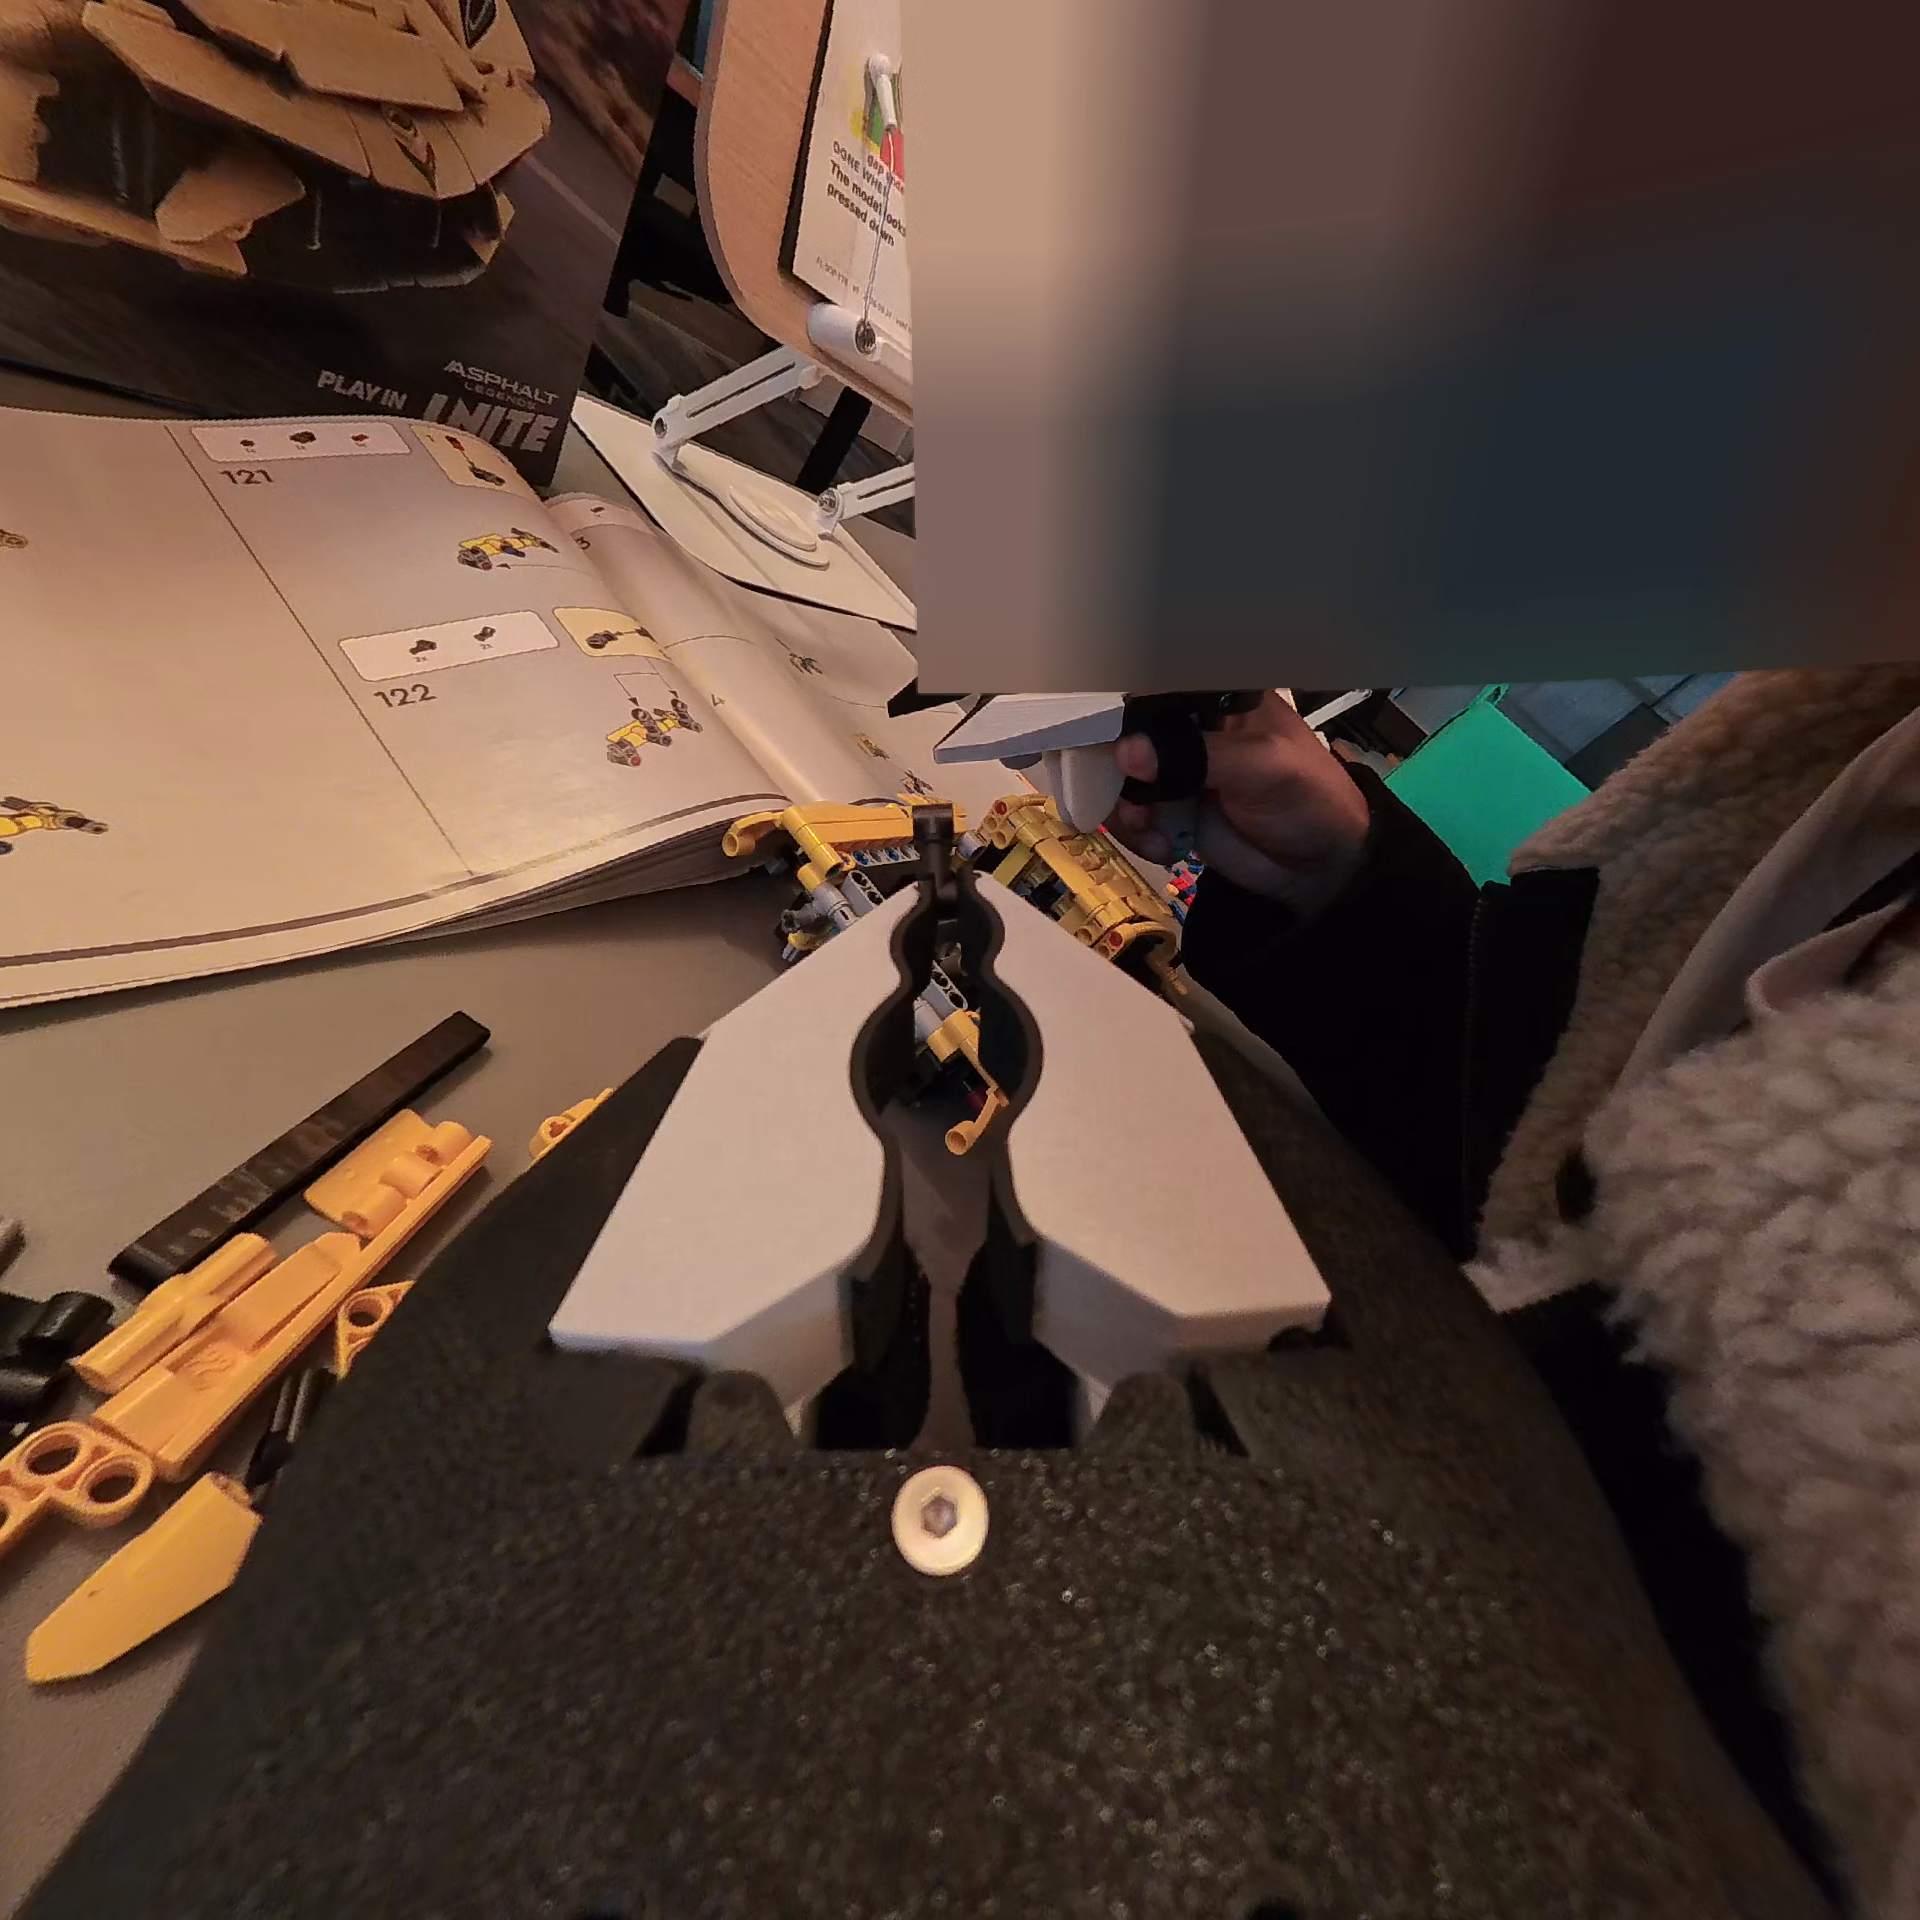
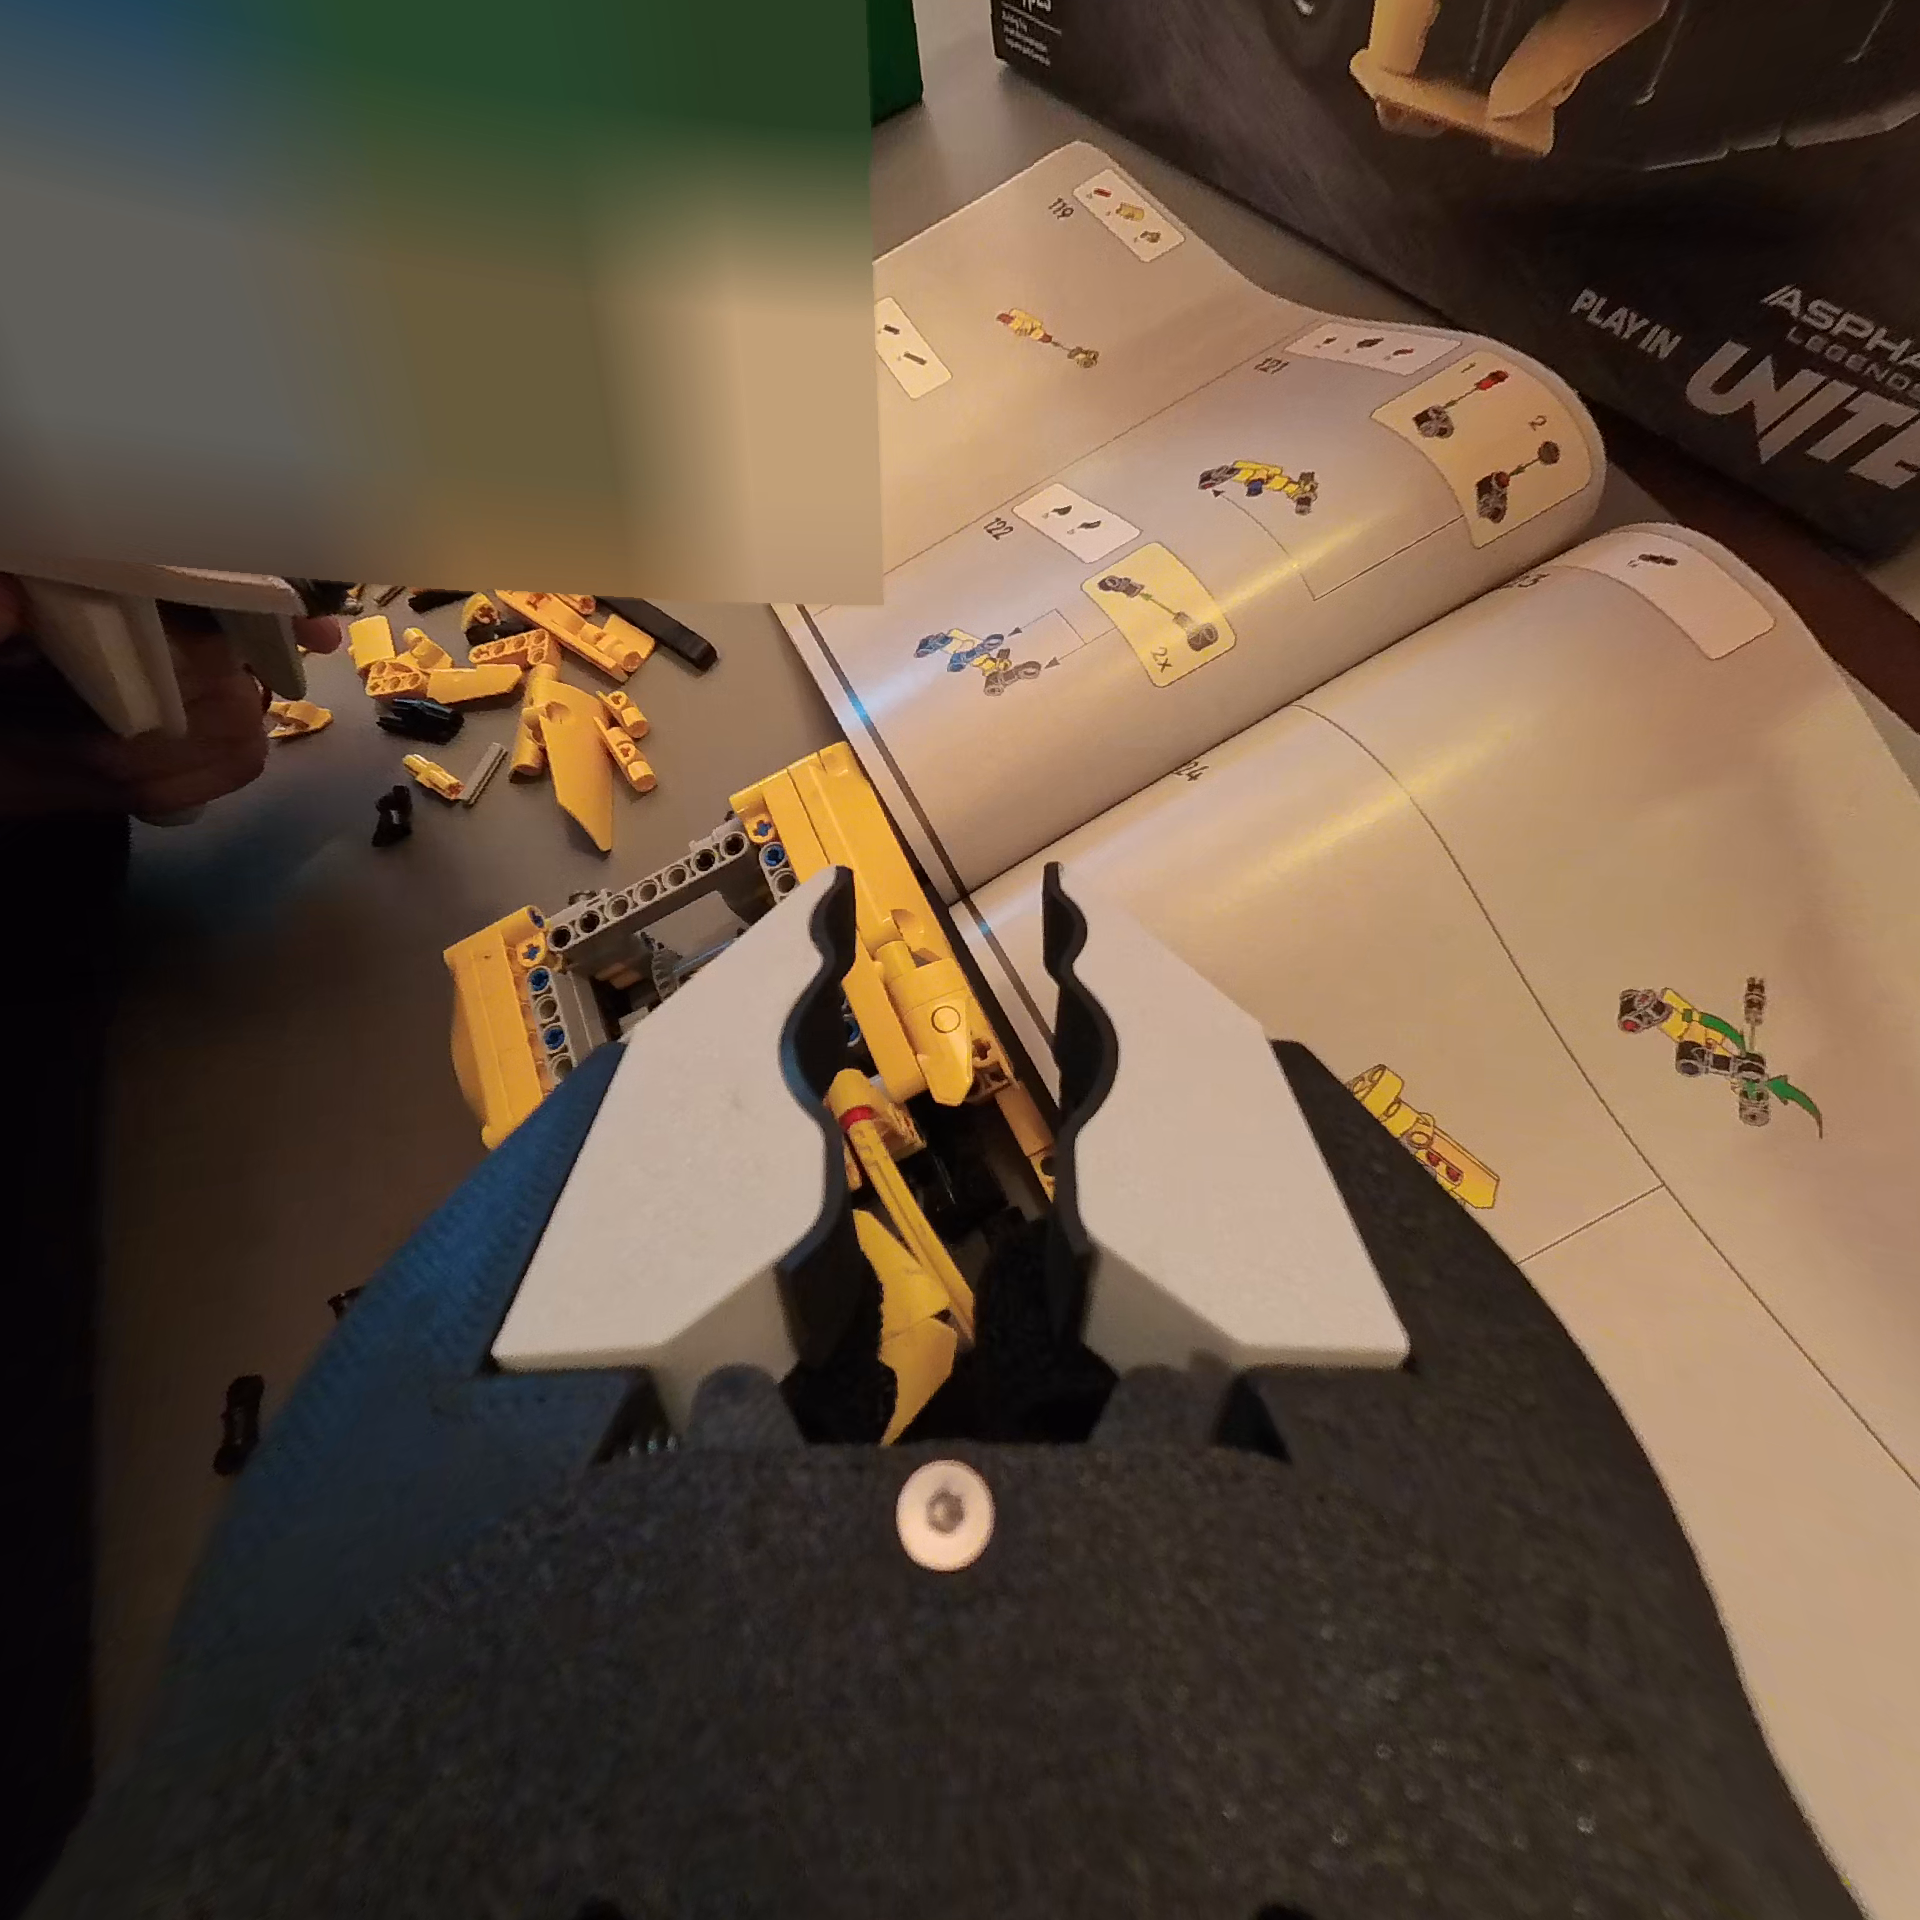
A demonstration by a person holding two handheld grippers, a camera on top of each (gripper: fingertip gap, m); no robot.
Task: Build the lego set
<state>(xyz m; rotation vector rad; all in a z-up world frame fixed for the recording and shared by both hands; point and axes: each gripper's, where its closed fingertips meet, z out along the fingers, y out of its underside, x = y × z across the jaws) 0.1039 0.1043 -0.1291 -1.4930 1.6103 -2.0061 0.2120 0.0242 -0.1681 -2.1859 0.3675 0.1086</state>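
- Left claw (image 1: pixel 940 883), centre of the left wrist view: jaws nearly together, pinching a small black piece (image 1: pixel 935 831) at the tips.
- Just beyond those tips sat the yellow model (image 1: pixel 1070 862), part-built, on the grey bench (image 1: pixel 582 997).
- Right claw (image 2: pixel 945 904), centre of the right wrist view: jaws narrow-to-mid apart with nothing clamped, hovering over the model's yellow side; contact could not be told.
- Model showed a grey beam frame (image 2: pixel 665 894) with yellow panels on two sides; no wheels or roof seen, so judged well short of done.
- Loose yellow parts (image 2: pixel 561 686) lay left of centre, many unplaced, with a black strip (image 1: pixel 301 1143) among others in the left view.
- Instruction booklet (image 2: pixel 1351 727) lay open on the right, touching the model.
- Set box (image 2: pixel 1558 156) stood at upper right.
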